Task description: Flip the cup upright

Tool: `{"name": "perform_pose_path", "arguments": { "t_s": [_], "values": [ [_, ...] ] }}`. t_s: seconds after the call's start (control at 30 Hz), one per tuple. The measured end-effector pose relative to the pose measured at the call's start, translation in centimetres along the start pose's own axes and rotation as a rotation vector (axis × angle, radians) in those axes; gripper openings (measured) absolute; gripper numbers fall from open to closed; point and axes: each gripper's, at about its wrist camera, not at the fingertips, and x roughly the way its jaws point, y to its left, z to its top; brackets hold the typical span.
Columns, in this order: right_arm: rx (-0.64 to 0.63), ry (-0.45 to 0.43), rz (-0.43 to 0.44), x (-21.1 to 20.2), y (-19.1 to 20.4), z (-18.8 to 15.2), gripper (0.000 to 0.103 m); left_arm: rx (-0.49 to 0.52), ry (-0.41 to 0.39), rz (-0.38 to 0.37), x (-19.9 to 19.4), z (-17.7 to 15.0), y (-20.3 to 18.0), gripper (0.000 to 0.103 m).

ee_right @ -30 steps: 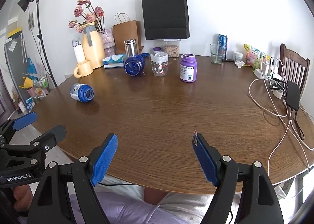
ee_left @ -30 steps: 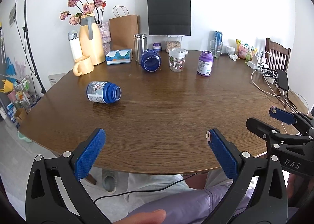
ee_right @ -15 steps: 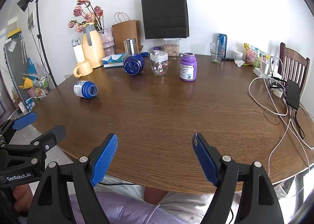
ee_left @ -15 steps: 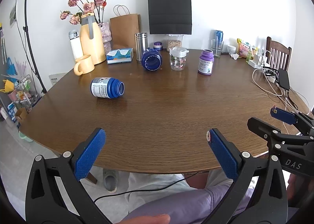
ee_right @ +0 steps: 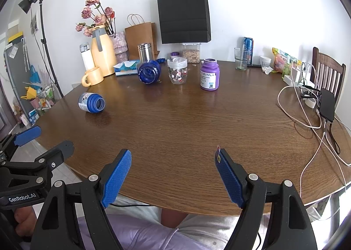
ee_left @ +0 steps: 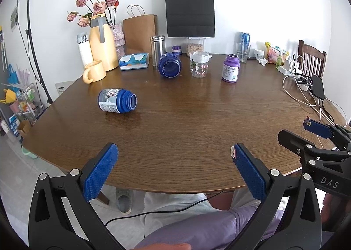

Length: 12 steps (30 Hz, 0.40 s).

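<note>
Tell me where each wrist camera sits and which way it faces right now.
Left wrist: behind the open left gripper at the table's near edge, facing the far wall; the right gripper and lap show.
Right wrist: behind the open right gripper, same heading, further right; the left gripper shows at left.
Shared: the tipped blue bottle, blue jar, purple bottle, black bag.

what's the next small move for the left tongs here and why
Probably reach the left tongs forward and to the left toward the blue labelled cup. It lies on its side on the wooden table with its open mouth facing right, nearer the left tongs than the right. Both tongs are open and empty at the near table edge, well short of it.
</note>
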Motion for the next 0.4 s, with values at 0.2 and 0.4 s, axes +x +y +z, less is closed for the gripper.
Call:
{"name": "perform_pose_path", "arguments": {
  "t_s": [0.2, 0.4],
  "values": [
    [0.006, 0.003, -0.003, 0.12, -0.11, -0.30, 0.082, -0.001, 0.015, 0.000, 0.45, -0.63, 0.48, 0.103],
    [0.008, 0.007, -0.005, 0.22, -0.17, -0.32, 0.082, 0.003, 0.010, -0.003, 0.32, -0.65, 0.54, 0.103]
  ]
}}
